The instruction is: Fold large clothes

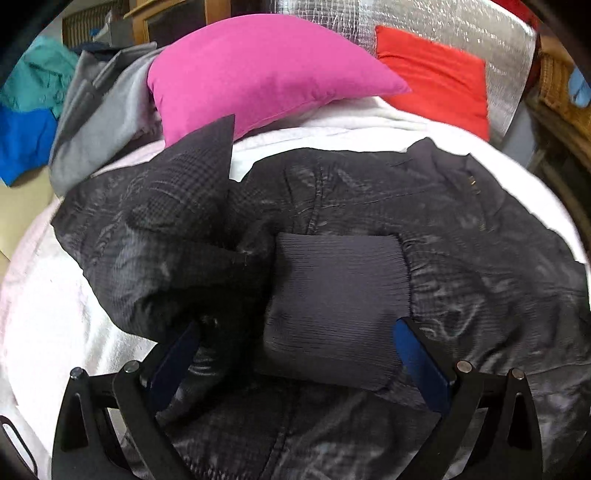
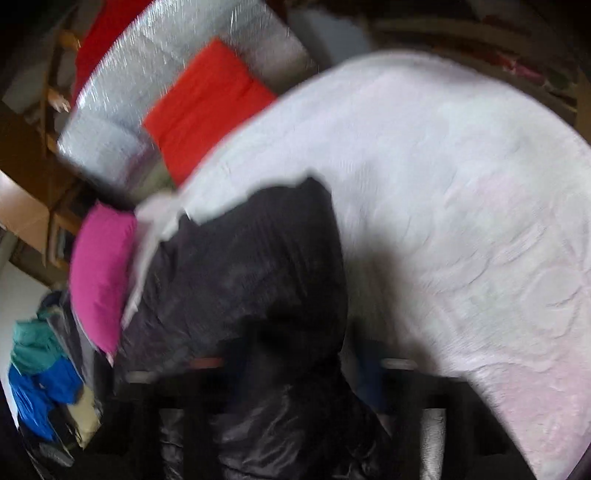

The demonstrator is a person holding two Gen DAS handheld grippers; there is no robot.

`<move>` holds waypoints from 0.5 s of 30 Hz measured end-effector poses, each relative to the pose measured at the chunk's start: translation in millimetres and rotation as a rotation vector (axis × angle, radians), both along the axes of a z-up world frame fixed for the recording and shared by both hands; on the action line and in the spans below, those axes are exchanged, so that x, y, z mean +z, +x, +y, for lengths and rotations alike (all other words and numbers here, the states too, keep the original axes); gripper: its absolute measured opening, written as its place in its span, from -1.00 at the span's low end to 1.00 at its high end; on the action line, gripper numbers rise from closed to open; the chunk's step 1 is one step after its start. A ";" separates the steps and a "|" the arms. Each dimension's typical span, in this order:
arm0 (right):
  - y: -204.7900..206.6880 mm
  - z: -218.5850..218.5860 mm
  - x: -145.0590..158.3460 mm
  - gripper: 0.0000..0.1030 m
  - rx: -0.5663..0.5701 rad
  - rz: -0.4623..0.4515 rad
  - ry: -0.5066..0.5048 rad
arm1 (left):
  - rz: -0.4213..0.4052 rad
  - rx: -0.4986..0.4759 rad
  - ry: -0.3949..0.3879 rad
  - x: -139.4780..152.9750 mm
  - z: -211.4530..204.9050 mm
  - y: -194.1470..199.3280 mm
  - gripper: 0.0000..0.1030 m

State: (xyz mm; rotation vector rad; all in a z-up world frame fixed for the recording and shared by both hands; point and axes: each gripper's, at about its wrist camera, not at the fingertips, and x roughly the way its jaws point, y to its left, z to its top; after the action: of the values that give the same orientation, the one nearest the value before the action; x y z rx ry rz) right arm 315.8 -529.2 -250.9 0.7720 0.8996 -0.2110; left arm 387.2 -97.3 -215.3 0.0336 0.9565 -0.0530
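A large black jacket [image 1: 351, 206] lies spread on the white bed cover [image 1: 48, 325]. One sleeve is folded across its body, and the ribbed grey cuff [image 1: 336, 306] lies between the blue pads of my left gripper [image 1: 295, 339], which is open and just above the cuff. In the blurred right wrist view, my right gripper [image 2: 291, 365] is shut on a bunched part of the jacket [image 2: 243, 273] and holds it up over the bed cover [image 2: 461, 206]. Its fingers are mostly hidden by the fabric and blur.
A pink cushion [image 1: 258, 70] and a red cushion [image 1: 436, 77] lie at the head of the bed against a silver foil panel [image 1: 461, 33]. Grey [image 1: 103, 122], teal [image 1: 37, 74] and blue [image 1: 22, 144] clothes are piled at the left. A wicker piece [image 1: 561, 92] stands at the right.
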 end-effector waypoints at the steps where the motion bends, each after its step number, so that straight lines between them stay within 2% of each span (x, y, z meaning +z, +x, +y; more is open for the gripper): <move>1: 0.5 4.2 4.7 -0.45 -0.004 -0.004 -0.033 | -0.002 0.003 0.027 -2.6 -2.0 1.4 0.91; 3: -4.5 11.3 23.5 -0.59 -0.017 -0.055 -0.086 | 0.002 0.009 0.076 -8.3 -4.6 5.7 0.85; 6: -16.7 21.9 51.0 -0.59 -0.027 -0.154 -0.166 | 0.002 0.013 0.087 -9.1 -3.3 4.4 0.85; 7: -15.3 24.6 49.1 -0.59 -0.033 -0.136 -0.196 | 0.002 0.013 0.088 -8.6 -3.1 4.2 0.85; 10: 2.1 29.0 13.0 -0.53 -0.013 0.056 -0.187 | -0.005 0.003 0.098 -5.8 -3.8 0.5 0.85; 12: 4.9 30.9 13.5 -0.48 -0.032 0.067 -0.180 | -0.003 -0.013 0.084 0.2 -2.5 -5.7 0.85; 13: 3.1 34.0 24.7 -0.41 -0.047 0.053 -0.210 | -0.003 -0.019 0.072 3.4 -4.4 -10.3 0.85; 14: -0.5 36.8 35.0 -0.20 -0.065 0.028 -0.243 | -0.005 -0.031 0.041 9.2 0.7 -13.2 0.85; 15: -7.9 42.4 49.8 0.28 -0.105 -0.018 -0.296 | -0.018 -0.035 0.005 16.6 7.8 -17.0 0.85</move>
State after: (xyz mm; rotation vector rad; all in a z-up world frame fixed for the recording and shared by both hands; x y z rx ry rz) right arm 308.0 -486.9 -201.2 0.5446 0.7891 -0.4195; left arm 370.2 -89.5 -198.7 0.0554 0.9383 -0.0819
